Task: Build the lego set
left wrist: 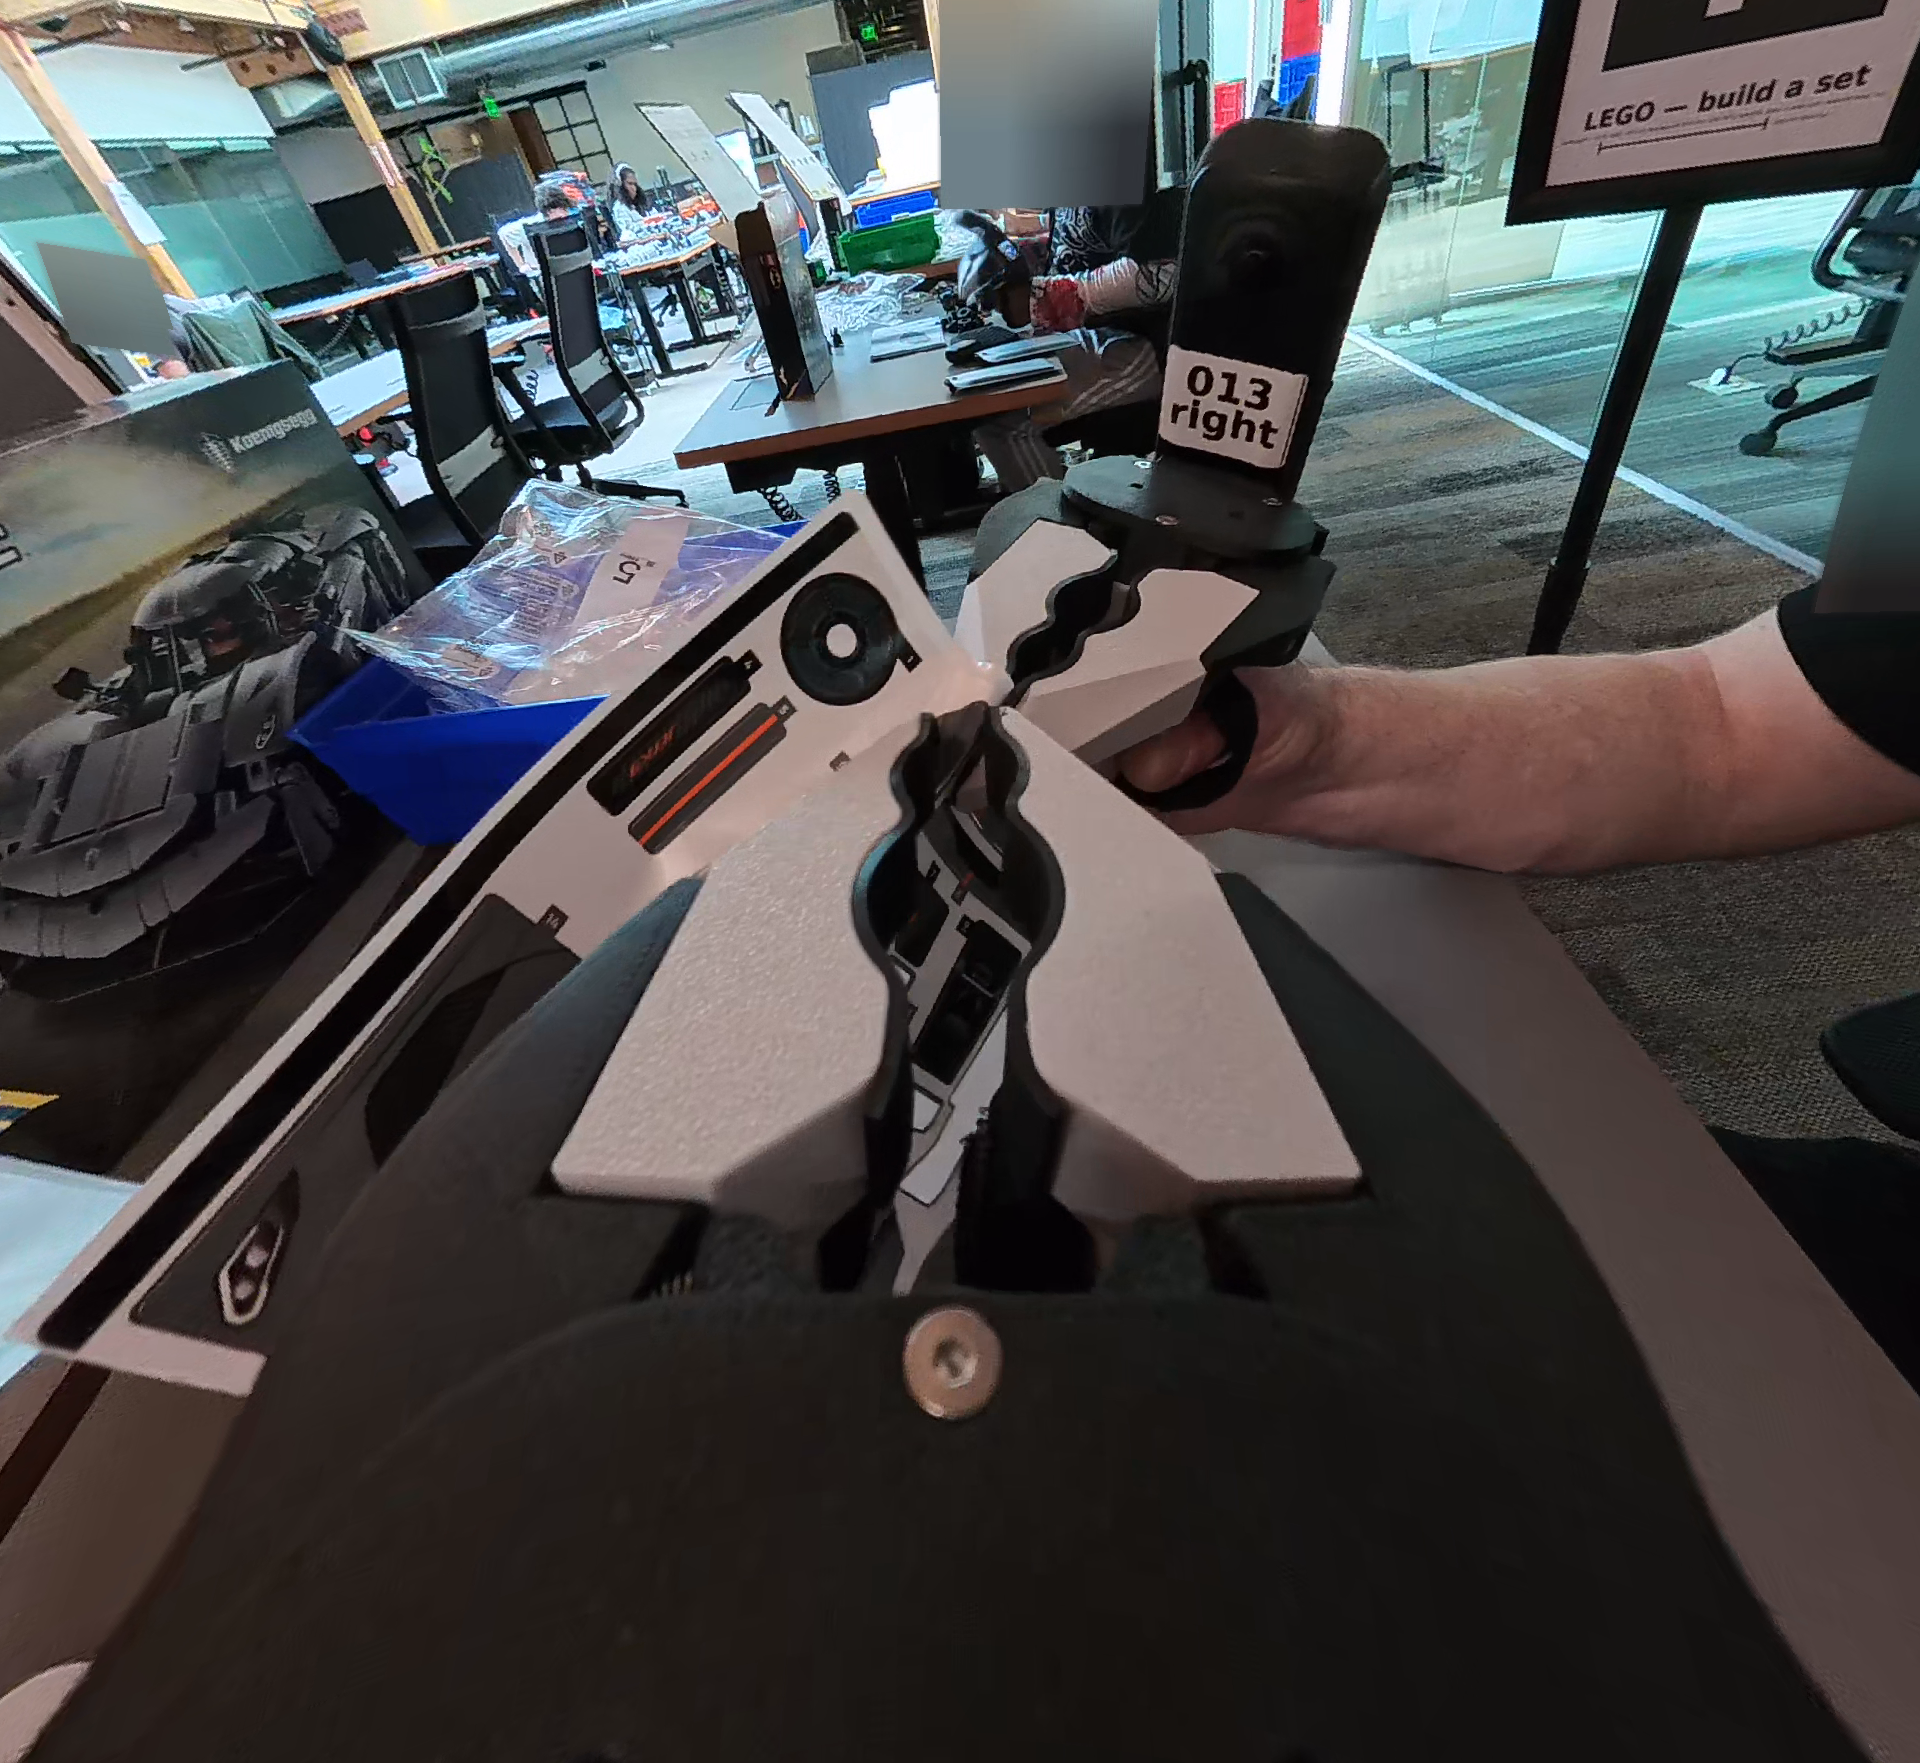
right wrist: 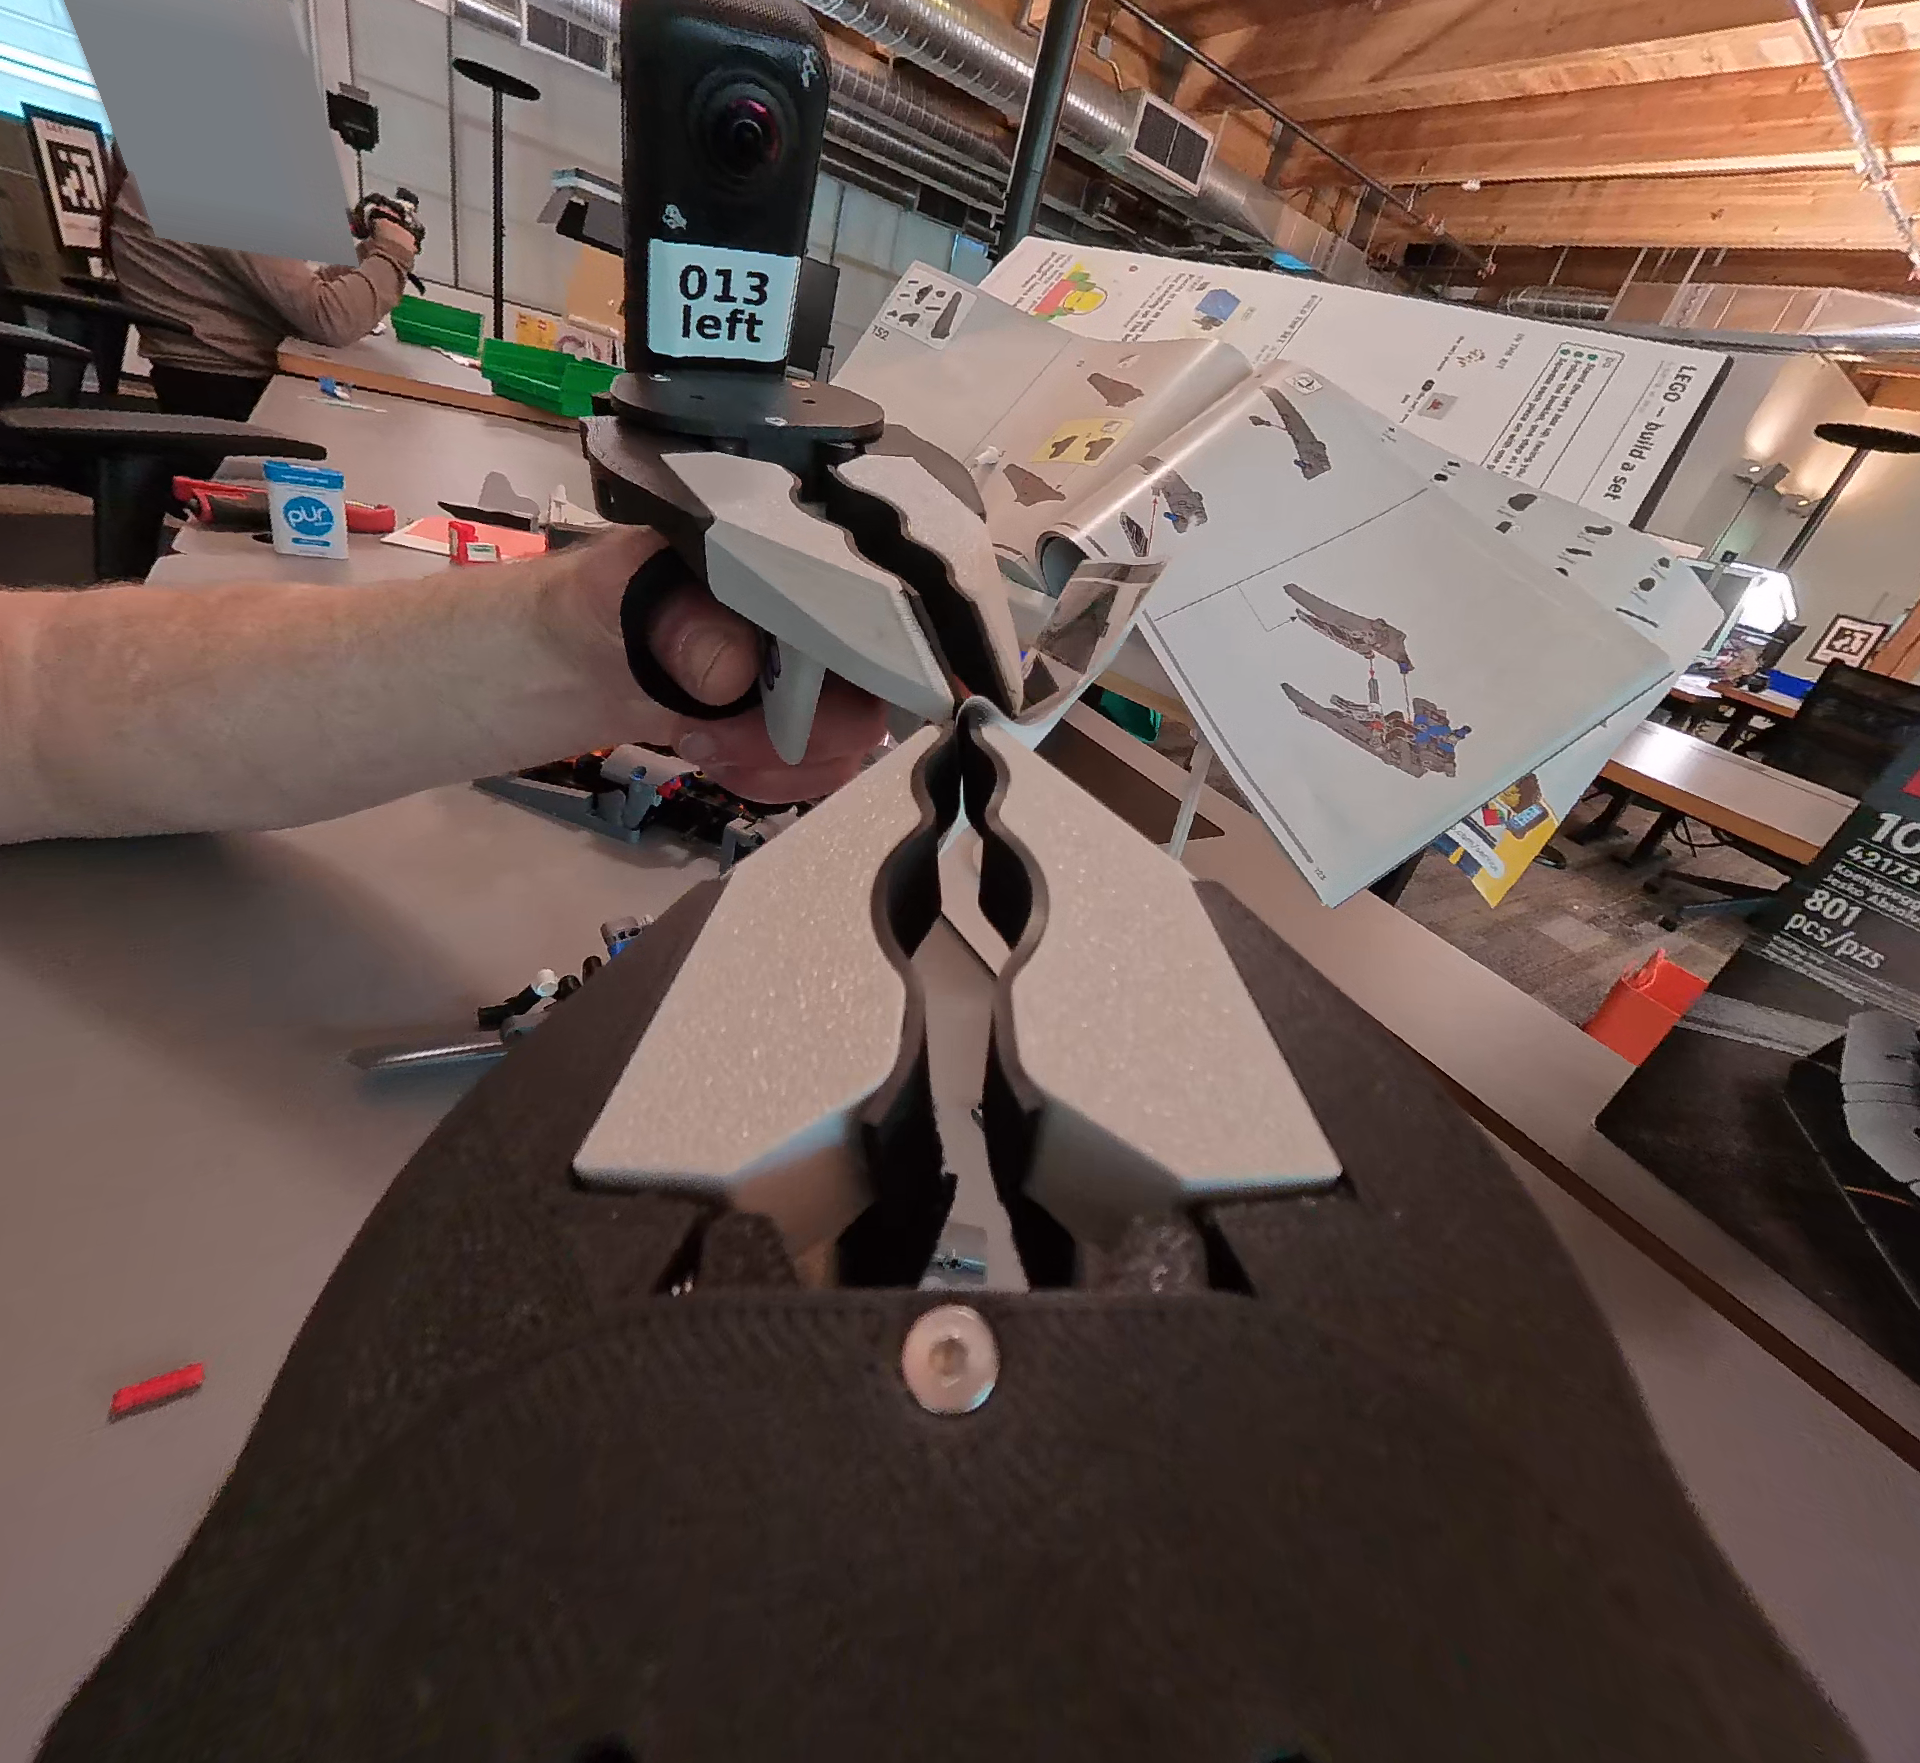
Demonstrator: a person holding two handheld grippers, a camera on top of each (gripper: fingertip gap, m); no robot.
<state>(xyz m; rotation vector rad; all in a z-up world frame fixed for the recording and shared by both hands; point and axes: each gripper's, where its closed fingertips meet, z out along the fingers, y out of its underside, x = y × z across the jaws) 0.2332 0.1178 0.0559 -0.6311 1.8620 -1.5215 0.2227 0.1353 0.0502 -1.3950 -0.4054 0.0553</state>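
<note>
A white sticker sheet (left wrist: pixel 582 892) with black and orange stickers is held up in the air, slanting from lower left to upper right. My left gripper (left wrist: pixel 966 726) is shut on the sheet near its far corner. My right gripper (left wrist: pixel 1000 677) comes in from the right, and its tips are shut on that same corner, touching the left tips. In the right wrist view the right gripper (right wrist: pixel 961 739) is shut, with the left gripper (right wrist: pixel 982 687) tip to tip against it. The glossy sheet (right wrist: pixel 1086 638) curls out to the right there.
The set's dark box (left wrist: pixel 156 674) and a blue bin (left wrist: pixel 436 747) holding a clear bag (left wrist: pixel 582 591) stand at left. An open instruction booklet (right wrist: pixel 1351 622) is propped up behind. A partly built grey model (right wrist: pixel 644 794), loose pieces (right wrist: pixel 551 986) and a red piece (right wrist: pixel 156 1391) lie on the table. My two grippers' fingertips are within a few centimetres of each other. The red piece (right wrist: pixel 156 1391) is about equally far from each gripper, around 25 cm.
</note>
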